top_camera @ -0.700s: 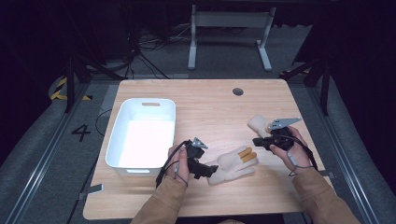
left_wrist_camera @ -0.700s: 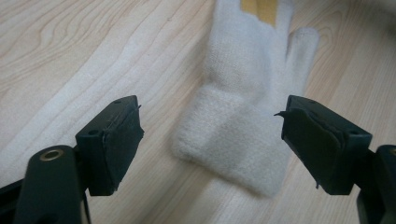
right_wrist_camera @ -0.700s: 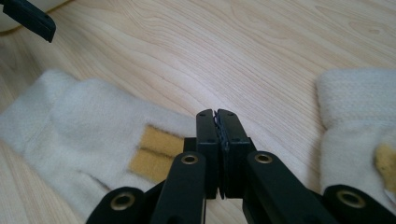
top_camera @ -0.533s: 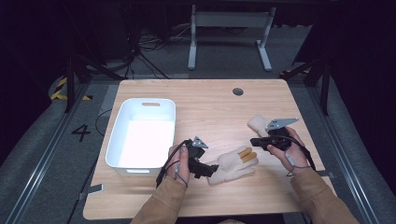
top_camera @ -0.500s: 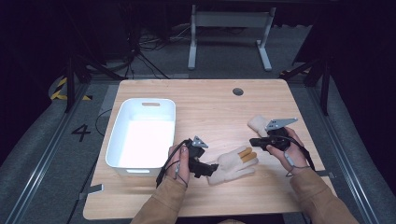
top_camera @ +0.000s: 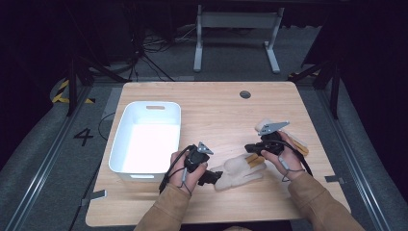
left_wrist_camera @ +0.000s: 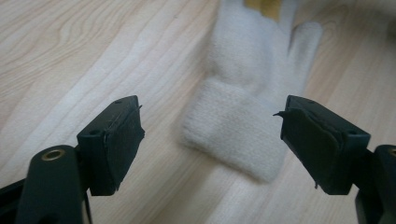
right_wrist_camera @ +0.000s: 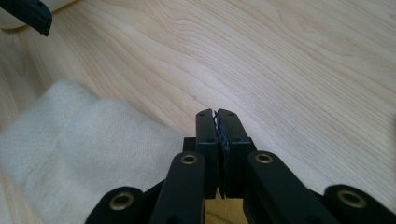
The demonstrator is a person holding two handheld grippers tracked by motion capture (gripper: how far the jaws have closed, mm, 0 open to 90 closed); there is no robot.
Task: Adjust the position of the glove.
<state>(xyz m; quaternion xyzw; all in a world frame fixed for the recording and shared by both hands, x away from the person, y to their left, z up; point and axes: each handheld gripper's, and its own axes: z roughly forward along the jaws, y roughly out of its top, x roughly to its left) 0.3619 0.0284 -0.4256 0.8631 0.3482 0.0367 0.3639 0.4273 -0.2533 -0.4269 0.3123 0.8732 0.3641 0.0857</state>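
The left gripper [left_wrist_camera: 210, 140] stands spread wide, the cream glove's [left_wrist_camera: 243, 121] cuff between its 2 jaws on the table [top_camera: 211, 110]. The right gripper [right_wrist_camera: 217, 122], pressed together and holding nothing I can see, has slid left over the glove's fingers, so a 2-handed lift looks close.

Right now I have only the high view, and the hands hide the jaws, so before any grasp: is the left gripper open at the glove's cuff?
Observer: Yes. The left gripper view shows the left gripper open, with the cuff of the white knit glove lying between its jaws and touching neither.
Operator: And the right gripper?
Observer: The right gripper view shows the right gripper shut, with no cloth visible between its tips. The glove lies beside it on the wooden table.
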